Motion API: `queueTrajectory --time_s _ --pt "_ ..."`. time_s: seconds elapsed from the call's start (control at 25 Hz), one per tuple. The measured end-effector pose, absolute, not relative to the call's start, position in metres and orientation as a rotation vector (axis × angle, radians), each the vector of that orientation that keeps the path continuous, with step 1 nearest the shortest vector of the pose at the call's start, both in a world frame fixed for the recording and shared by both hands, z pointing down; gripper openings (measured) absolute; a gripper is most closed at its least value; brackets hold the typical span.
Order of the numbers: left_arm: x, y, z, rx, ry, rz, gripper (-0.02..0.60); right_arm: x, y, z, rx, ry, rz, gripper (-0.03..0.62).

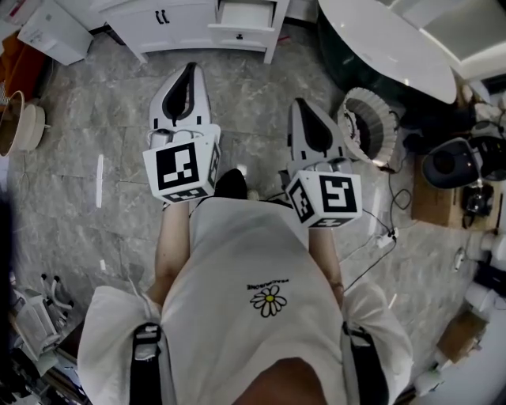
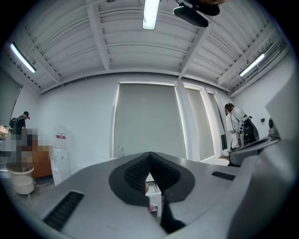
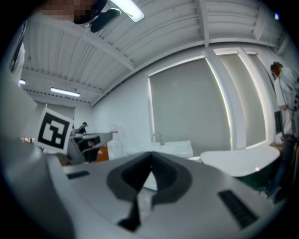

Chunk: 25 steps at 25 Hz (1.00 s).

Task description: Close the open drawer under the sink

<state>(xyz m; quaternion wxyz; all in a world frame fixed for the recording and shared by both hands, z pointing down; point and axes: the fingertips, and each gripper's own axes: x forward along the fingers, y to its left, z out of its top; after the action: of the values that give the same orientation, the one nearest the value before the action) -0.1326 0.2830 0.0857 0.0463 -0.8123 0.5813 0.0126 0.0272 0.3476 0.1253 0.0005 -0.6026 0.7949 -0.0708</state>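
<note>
Head view: the open drawer (image 1: pixel 245 17) juts from the white cabinet (image 1: pixel 170 24) ahead, well apart, its front running crosswise; the left gripper (image 1: pixel 190 73) is nearer than the right gripper (image 1: pixel 305 107). Left gripper view: fingers pressed together, empty. Right gripper view: likewise closed on nothing (sink (image 3: pixel 174 148) straight ahead)

Right tongs (image 3: pixel 150 169): jaws together at the tips, nothing held. Beyond: white sink unit (image 3: pixel 175 148) with tap (image 3: pixel 158 137); white tub (image 3: pixel 238 161) to its right. Behind: grey blind (image 3: pixel 187 100) on a white wall. Left edge: marker cube (image 3: pixel 55 131). Overhead: ceiling lamp (image 3: pixel 126 9). Far right: person (image 3: pixel 284 93) in white.
</note>
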Motion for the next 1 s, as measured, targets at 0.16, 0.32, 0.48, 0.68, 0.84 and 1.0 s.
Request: queueTrajectory --time_s 0.16,0.32,0.48,0.68,0.84,1.0 --pt "-0.129 0.281 0.084 -2.466 1.814 0.077 0.02 0.048 0.355 0.13 -1.905 2.485 -0.25 0.029" --pt "-0.121 0.272 0.078 -2.457 1.811 0.098 0.02 0.059 0.353 0.121 -1.923 2.482 -0.174 0.029" --pt "-0.105 0.265 0.08 -2.462 1.757 0.091 0.02 0.06 0.345 0.125 -1.91 2.489 -0.163 0.029" --pt "-0.098 0.242 0.08 -2.461 1.7 0.117 0.02 0.057 0.324 0.127 -1.896 2.488 -0.112 0.029" --pt "-0.103 0.211 0.086 -2.469 1.721 0.123 0.02 0.051 0.295 0.132 -1.913 2.535 -0.082 0.029" --pt "-0.109 0.175 0.088 -2.469 1.76 0.134 0.02 0.058 0.261 0.127 -1.942 2.566 -0.031 0.029"
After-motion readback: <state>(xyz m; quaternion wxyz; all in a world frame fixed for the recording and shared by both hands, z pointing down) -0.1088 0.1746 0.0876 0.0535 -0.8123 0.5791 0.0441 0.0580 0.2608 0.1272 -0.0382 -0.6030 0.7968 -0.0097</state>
